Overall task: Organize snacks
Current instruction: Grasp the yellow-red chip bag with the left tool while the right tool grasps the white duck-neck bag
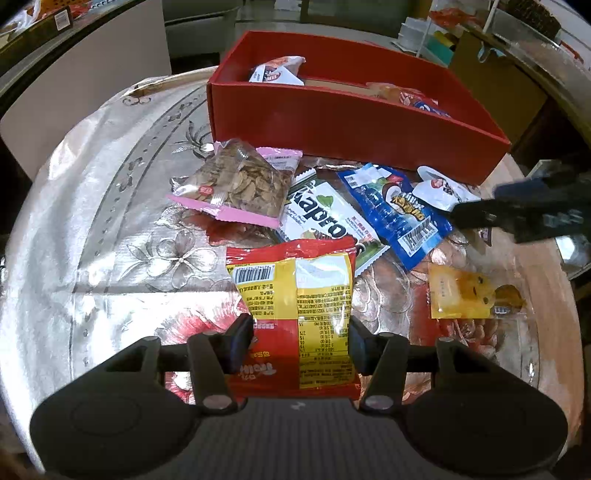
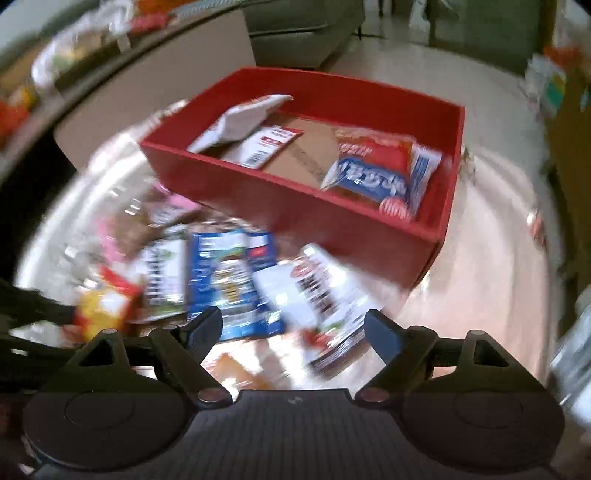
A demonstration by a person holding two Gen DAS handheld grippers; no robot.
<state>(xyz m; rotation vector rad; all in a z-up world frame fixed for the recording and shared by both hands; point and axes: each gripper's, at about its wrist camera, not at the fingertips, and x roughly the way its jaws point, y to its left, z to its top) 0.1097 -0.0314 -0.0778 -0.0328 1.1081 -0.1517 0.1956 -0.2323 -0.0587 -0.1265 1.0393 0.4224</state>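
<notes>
My left gripper (image 1: 301, 341) is shut on a red and yellow snack packet (image 1: 295, 295), one finger on each side of it, low over the table. Beyond it lie a pink seed packet (image 1: 240, 184), a green and white packet (image 1: 325, 218), a blue packet (image 1: 391, 206), a white packet (image 1: 439, 190) and a small yellow packet (image 1: 458, 295). A red box (image 1: 332, 122) at the far side holds a few packets. My right gripper (image 2: 293, 325) is open and empty, above the blue packet (image 2: 229, 277) and white packet (image 2: 325, 295); its view is blurred. The red box (image 2: 295, 206) lies ahead of it.
The round table (image 1: 92, 221) has a shiny flowered cover. My right gripper shows as a dark shape (image 1: 524, 210) at the right of the left wrist view. A cardboard box (image 1: 491, 70) and shelves stand behind the table. A sofa (image 2: 303, 33) is farther back.
</notes>
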